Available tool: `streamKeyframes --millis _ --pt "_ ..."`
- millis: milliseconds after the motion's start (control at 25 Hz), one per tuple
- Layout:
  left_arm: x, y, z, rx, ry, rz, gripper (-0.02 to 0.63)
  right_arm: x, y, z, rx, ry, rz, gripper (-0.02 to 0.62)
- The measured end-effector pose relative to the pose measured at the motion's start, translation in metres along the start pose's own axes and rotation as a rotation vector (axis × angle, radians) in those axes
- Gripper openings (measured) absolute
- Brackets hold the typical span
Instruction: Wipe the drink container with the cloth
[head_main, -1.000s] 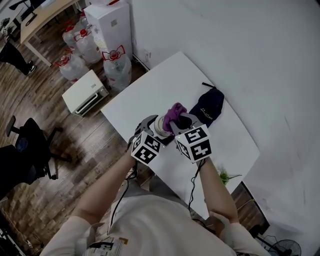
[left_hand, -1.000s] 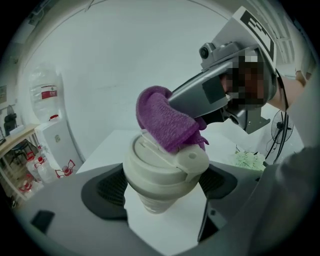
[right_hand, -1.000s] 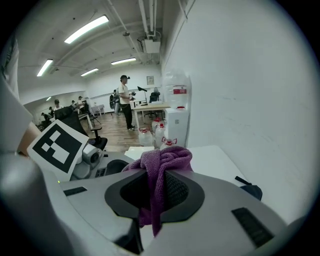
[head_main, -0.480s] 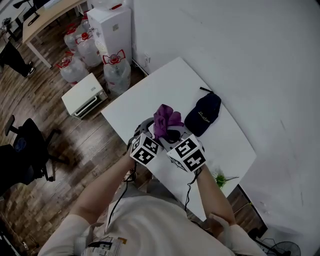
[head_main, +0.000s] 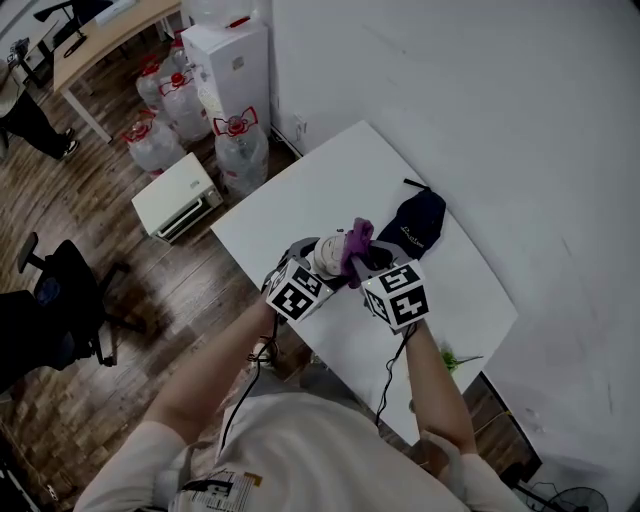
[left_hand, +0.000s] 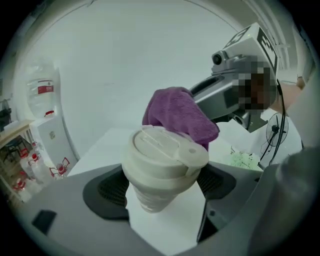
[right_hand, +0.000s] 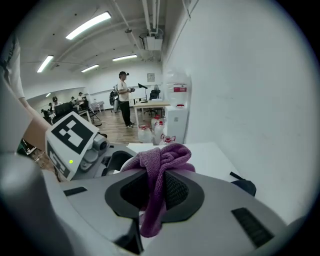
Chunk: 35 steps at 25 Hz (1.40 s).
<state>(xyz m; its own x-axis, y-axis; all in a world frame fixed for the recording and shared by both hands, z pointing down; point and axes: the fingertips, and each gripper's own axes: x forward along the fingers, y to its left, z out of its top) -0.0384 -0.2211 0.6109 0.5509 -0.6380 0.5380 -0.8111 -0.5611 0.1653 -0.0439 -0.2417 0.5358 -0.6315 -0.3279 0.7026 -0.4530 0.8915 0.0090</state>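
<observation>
Since half a second ago the purple knitted cloth (head_main: 355, 243) has dropped from over the cream ribbed drink cup (head_main: 327, 256) to its 3 o'clock side, so the cup's flat lid shows again from above, and my right tool (head_main: 364, 258) has swung out toward 4 o'clock.

My left tool (head_main: 318, 266) is clamped on the cup. In the left gripper view both dark pads press the ribbed body from either side, and the lid is tipped toward the camera (its flip tab sits at the lid's 4 o'clock). The cup is held up over the white desk (head_main: 300, 195), not standing on it.

My right tool is closed on the cloth. In the right gripper view a bunched knot of it stands above the jaws and a tail hangs down between them. In the left gripper view the cloth lies against the far rim of the lid, at about 1 o'clock.

At 2 o'clock from both tools, a dark navy cap (head_main: 416, 224) lies on the desk, near the cloth but apart from it.
</observation>
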Motion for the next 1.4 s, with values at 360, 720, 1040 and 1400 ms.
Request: streamKeyframes --millis 360,720,1040,1400 --pt "-0.001 0.000 0.001 0.002 0.022 0.027 0.437 0.023 0.028 0.024 -0.077 -0.002 0.040 0.074" --pt "-0.006 -0.001 -0.005 0.041 0.077 0.009 0.435 -0.019 0.050 -0.013 -0.037 0.039 0.206 0.074" --pt "-0.006 -0.002 -0.007 0.076 0.112 0.000 0.430 -0.025 0.005 -0.017 0.015 -0.039 -0.033 0.074" --pt "-0.004 0.002 -0.007 0.065 0.122 0.052 0.419 0.018 0.022 0.025 -0.104 -0.079 -0.028 0.074"
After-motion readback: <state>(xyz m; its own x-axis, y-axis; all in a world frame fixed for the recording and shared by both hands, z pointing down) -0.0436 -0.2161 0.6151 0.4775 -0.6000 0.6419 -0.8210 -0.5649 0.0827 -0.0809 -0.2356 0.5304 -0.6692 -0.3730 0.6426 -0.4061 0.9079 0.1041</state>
